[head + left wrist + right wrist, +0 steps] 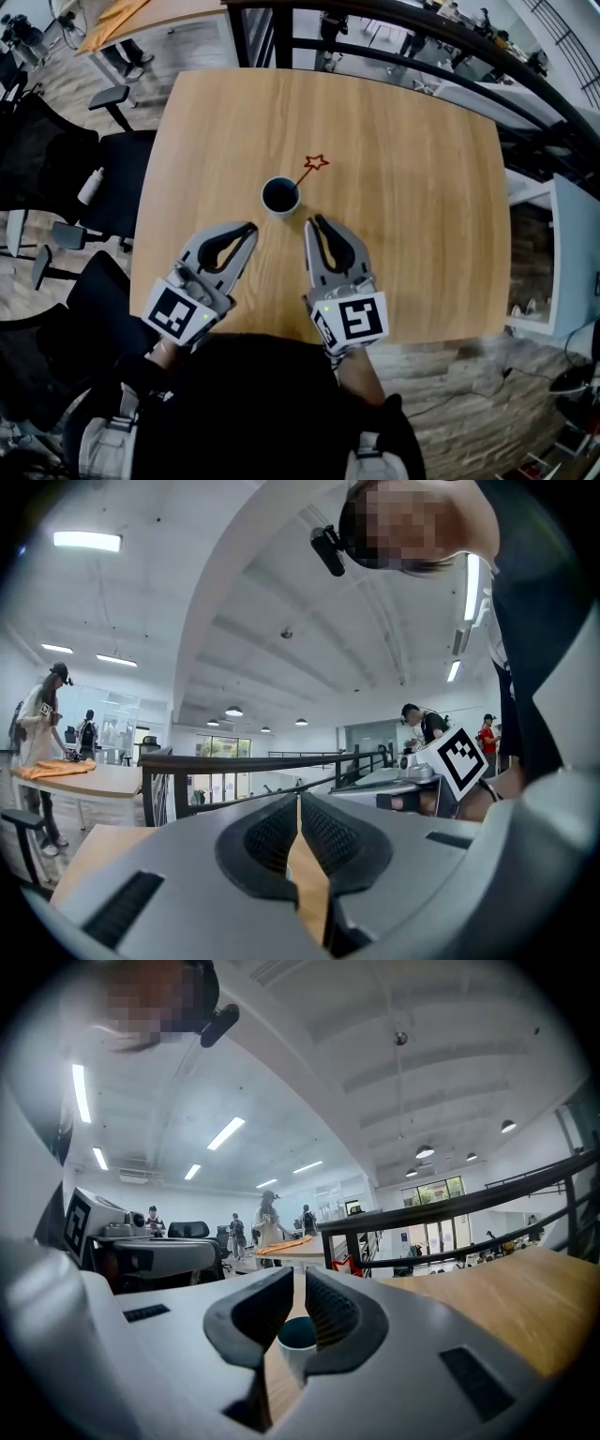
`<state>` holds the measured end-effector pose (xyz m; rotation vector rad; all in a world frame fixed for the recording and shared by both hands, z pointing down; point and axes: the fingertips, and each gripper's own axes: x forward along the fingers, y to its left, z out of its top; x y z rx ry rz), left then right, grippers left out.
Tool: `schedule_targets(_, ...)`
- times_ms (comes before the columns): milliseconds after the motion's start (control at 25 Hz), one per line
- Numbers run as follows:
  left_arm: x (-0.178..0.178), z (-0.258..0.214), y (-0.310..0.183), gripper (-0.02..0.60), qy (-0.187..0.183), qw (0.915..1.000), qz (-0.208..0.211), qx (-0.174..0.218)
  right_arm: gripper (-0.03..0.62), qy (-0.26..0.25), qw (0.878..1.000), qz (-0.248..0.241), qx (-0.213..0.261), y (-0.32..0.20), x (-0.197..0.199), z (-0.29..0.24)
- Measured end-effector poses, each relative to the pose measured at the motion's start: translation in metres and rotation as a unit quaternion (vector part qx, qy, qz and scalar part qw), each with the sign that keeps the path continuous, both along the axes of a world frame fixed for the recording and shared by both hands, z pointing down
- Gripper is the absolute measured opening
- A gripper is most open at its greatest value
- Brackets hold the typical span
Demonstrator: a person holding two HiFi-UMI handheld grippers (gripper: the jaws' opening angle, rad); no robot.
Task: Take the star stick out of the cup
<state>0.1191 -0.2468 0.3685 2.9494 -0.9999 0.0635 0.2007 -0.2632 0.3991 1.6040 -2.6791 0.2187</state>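
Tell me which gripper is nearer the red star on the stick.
Right. The right gripper is straight below the star in the head view, beside the cup; the left gripper is lower left of the cup, farther off.

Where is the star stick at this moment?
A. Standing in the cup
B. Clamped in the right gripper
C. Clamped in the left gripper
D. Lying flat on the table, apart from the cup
A: in the head view the star stick slants up out of the cup, while the left gripper and the right gripper are both shut on nothing, short of the cup.
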Motion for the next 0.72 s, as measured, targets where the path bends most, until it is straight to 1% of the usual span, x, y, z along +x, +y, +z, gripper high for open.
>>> schedule_targets(480, 0.009, 0.017, -0.022, 0.023, -0.019, 0.9996, -0.01, -0.015, 0.028, -0.004, 1.0, -0.013, -0.025, -0.028, 0.006, 0.024)
schedule_targets(720, 0.014, 0.026, -0.035, 0.023, -0.021, 0.9993, -0.016, -0.025, 0.028, -0.004, 0.999, -0.017, -0.035, -0.045, 0.007, 0.038)
